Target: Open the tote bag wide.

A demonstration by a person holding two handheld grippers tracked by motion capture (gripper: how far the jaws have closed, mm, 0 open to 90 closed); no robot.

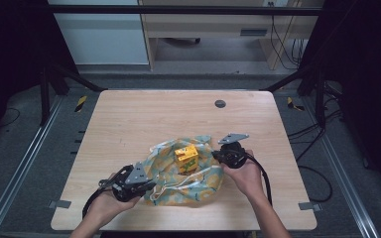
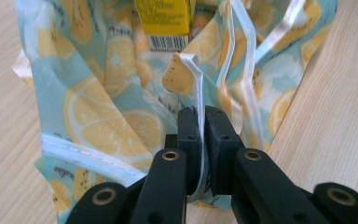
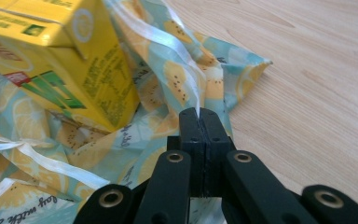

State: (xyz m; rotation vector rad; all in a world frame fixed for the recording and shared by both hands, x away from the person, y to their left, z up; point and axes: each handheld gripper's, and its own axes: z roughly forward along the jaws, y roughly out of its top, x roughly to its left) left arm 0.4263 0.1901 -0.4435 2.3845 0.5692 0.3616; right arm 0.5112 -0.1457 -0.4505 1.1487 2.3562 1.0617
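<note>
Left side: your left gripper (image 1: 146,184) sat at the near-left edge of the lemon-print bag (image 1: 206,186), jaws pinched together on a white ribbon handle (image 2: 198,88). In the left gripper view the ribbon ran straight down between the pads, with a fold of printed cloth lying just beside them; whether any cloth was caught along with the ribbon I could not tell from that angle.

Centre: the yellow carton (image 1: 186,157) stood roughly upright on the crumpled bag, near the middle of the wooden table (image 1: 129,119), not yet enclosed. The cloth lay slack and open around its base.

Right side: your right gripper (image 1: 216,155) was at the bag's far-right edge, just beside the carton, jaws fully pressed together on the other white ribbon (image 3: 177,44) where it met the fabric.

Risks noted:
- Both holds were on thin, slick ribbon. A sharp pull apart or upward could draw it through the pads.
- The carton was tall and rested on loose cloth. Lifting one handle ahead of the other would likely tilt the fabric under it and tip it over or out of the bag.
- The right grip was close to the carton, so a swing inward could knock it.
</note>
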